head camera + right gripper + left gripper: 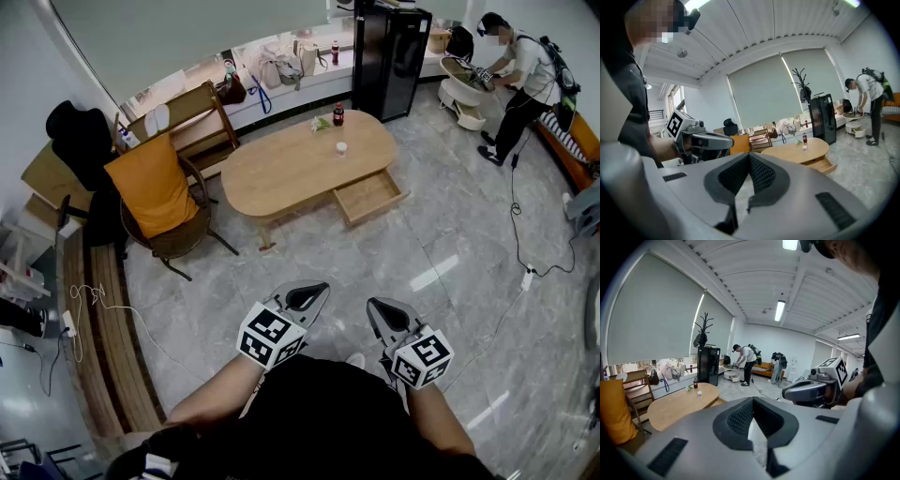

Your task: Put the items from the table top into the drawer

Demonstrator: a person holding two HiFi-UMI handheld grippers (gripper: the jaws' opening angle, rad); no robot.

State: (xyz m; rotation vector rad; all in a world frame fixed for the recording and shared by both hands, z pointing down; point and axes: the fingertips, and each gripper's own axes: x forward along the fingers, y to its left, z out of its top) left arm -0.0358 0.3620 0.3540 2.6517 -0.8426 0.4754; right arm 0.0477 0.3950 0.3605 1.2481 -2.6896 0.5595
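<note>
In the head view, the oval wooden table [281,173] stands on the grey floor with its drawer [370,195] pulled open on the near side. A cola bottle [338,114], a small white cup [341,148] and a small greenish item [322,123] sit on the table's far end. The left gripper [314,291] and right gripper [379,306] hover well short of the table. The left gripper view shows its jaws clenched together on nothing. The right gripper view likewise shows jaws pressed tight and empty, with the table beyond them.
</note>
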